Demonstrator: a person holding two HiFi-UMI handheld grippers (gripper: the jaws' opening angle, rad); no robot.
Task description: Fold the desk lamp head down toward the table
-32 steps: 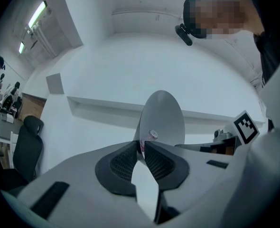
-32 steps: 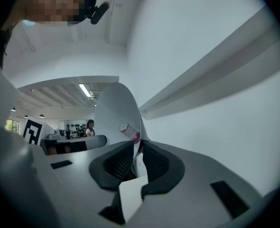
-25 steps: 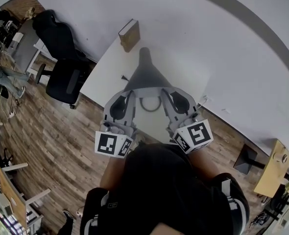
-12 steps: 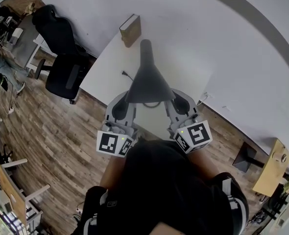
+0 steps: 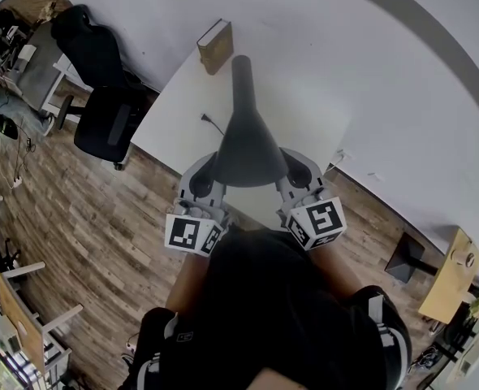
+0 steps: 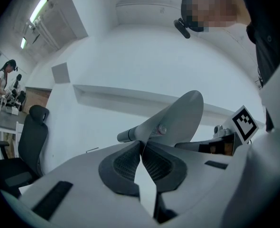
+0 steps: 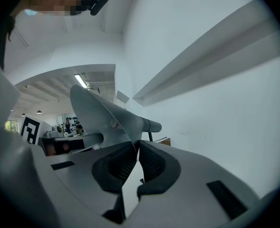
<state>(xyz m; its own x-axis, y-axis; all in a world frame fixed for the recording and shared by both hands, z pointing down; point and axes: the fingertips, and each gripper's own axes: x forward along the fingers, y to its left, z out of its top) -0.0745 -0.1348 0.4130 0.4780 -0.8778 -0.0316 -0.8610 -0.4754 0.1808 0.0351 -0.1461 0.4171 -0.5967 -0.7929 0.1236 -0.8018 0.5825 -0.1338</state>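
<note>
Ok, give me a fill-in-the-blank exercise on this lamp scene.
The left gripper and the right gripper both clamp the ____ shade.
A brown ____ sits at the table's far edge.
The black chair stands on a ____ floor.
Missing: lamp; book; wooden.
Aside: the right gripper's jaws have just been closing on the shade.

The lamp head (image 5: 248,149) is a smooth, matt grey cone, thin-walled like sheet metal, with a small shiny screw (image 6: 162,129) on its side. The table (image 5: 183,112) has a plain white, smooth, dull top, while the floor (image 5: 85,218) at the left of the frame is brown wood planking. The chair (image 5: 101,124) at upper left is matt black, and the book (image 5: 214,45) has a dull brown cover.
</note>
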